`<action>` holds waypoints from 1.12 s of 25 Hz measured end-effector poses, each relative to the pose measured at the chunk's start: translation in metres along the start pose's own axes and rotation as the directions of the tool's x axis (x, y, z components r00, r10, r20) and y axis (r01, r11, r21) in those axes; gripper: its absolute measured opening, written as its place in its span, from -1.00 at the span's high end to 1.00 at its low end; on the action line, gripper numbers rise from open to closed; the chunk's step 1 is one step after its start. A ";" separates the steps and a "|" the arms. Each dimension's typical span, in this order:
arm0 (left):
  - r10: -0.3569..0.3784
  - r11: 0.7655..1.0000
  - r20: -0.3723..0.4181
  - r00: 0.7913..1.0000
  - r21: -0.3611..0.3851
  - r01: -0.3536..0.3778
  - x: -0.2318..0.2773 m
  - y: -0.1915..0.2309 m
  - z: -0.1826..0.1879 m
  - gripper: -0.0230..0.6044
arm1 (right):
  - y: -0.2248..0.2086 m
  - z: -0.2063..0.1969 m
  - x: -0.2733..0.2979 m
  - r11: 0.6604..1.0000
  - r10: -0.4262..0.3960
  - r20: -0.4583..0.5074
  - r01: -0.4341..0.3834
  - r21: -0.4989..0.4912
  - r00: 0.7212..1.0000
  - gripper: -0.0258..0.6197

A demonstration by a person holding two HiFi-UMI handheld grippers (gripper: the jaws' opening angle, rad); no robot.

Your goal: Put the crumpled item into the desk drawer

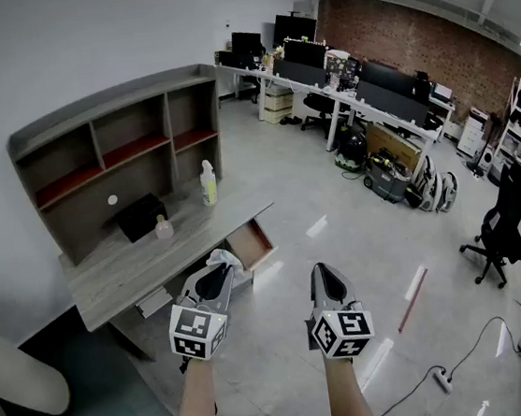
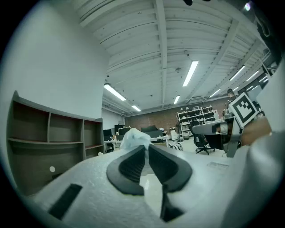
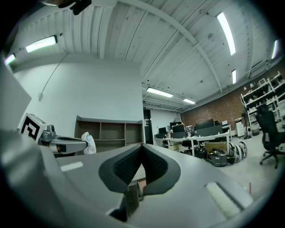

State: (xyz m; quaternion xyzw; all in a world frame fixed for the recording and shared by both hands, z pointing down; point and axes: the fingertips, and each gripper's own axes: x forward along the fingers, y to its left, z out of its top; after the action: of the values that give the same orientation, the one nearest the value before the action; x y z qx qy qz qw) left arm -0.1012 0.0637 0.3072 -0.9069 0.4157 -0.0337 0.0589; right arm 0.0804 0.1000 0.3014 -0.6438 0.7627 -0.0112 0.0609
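Note:
The white crumpled item [image 1: 226,257] is pinched at the tips of my left gripper [image 1: 219,273], which is shut on it. It hangs just in front of the open desk drawer [image 1: 252,242], whose brown inside shows under the grey desk [image 1: 118,272]. In the left gripper view the crumpled item [image 2: 134,137] bulges above the dark pads [image 2: 132,165] of the left gripper [image 2: 146,150]. My right gripper [image 1: 324,274] floats to the right over the floor, shut and empty. In the right gripper view its jaws [image 3: 141,149] meet, and the crumpled item [image 3: 89,143] shows at left.
On the desk stand a spray bottle [image 1: 207,182], a small bottle [image 1: 163,227] and a black box [image 1: 141,215] under a hutch of shelves [image 1: 121,144]. Office desks with monitors [image 1: 339,80], a black chair [image 1: 505,227] and a floor cable [image 1: 442,378] lie to the right.

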 end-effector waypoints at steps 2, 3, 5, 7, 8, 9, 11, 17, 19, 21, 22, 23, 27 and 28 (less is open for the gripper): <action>-0.001 1.000 -0.002 1.000 -0.001 0.001 0.002 0.000 -0.002 0.82 | -0.001 -0.002 0.002 1.000 0.000 -0.003 0.000 0.000 1.000 0.89; -0.001 1.000 -0.002 1.000 -0.002 0.001 0.003 0.000 -0.002 0.82 | -0.001 -0.003 0.002 1.000 0.000 -0.004 0.000 0.000 1.000 0.89; -0.001 1.000 -0.002 1.000 -0.002 0.001 0.004 0.001 -0.003 0.82 | -0.002 -0.004 0.003 1.000 0.001 -0.005 -0.001 0.000 1.000 0.89; -0.001 1.000 -0.003 1.000 -0.003 0.001 0.004 0.002 -0.004 0.82 | -0.002 -0.005 0.004 1.000 0.000 -0.006 0.000 0.000 1.000 0.89; -0.001 1.000 -0.004 1.000 -0.004 0.001 0.004 0.002 -0.005 0.82 | -0.002 -0.005 0.004 1.000 -0.001 -0.006 0.001 0.001 1.000 0.89; -0.001 1.000 -0.005 1.000 -0.004 0.001 0.004 0.002 -0.005 0.82 | -0.002 -0.005 0.004 1.000 -0.001 -0.006 0.001 0.002 1.000 0.89; -0.002 1.000 -0.007 1.000 -0.004 0.002 0.005 0.002 -0.006 0.82 | -0.002 -0.005 0.004 1.000 0.000 -0.005 0.000 0.002 1.000 0.90; -0.002 1.000 -0.018 1.000 -0.006 0.002 0.007 0.005 -0.010 0.82 | -0.001 -0.008 0.009 1.000 0.013 -0.012 -0.013 0.009 1.000 0.89; 0.000 1.000 -0.019 1.000 -0.008 0.000 0.008 0.007 -0.011 0.82 | 0.000 -0.008 0.011 1.000 0.013 -0.007 -0.013 0.013 1.000 0.89; 0.002 1.000 -0.019 1.000 -0.010 -0.002 0.008 0.012 -0.012 0.82 | 0.000 -0.008 0.015 1.000 0.007 -0.006 -0.007 0.014 1.000 0.89; 0.002 1.000 -0.020 1.000 -0.011 -0.002 0.009 0.014 -0.013 0.82 | 0.000 -0.009 0.017 1.000 0.003 -0.006 -0.003 0.013 1.000 0.89; 0.001 1.000 -0.019 1.000 -0.013 -0.002 0.010 0.016 -0.014 0.82 | 0.000 -0.009 0.019 1.000 -0.001 -0.007 0.001 0.013 1.000 0.89; -0.011 1.000 -0.017 1.000 -0.019 0.011 0.015 0.023 -0.016 0.82 | 0.000 -0.011 0.026 1.000 -0.018 -0.015 0.018 0.004 1.000 0.89; -0.016 1.000 -0.018 1.000 -0.019 0.015 0.016 0.024 -0.018 0.82 | 0.000 -0.012 0.027 1.000 -0.023 -0.017 0.023 0.003 1.000 0.89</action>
State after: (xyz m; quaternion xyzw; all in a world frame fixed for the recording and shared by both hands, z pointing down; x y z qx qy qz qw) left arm -0.1106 0.0346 0.3220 -0.9103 0.4095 -0.0384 0.0462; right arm 0.0744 0.0729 0.3113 -0.6523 0.7557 -0.0184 0.0556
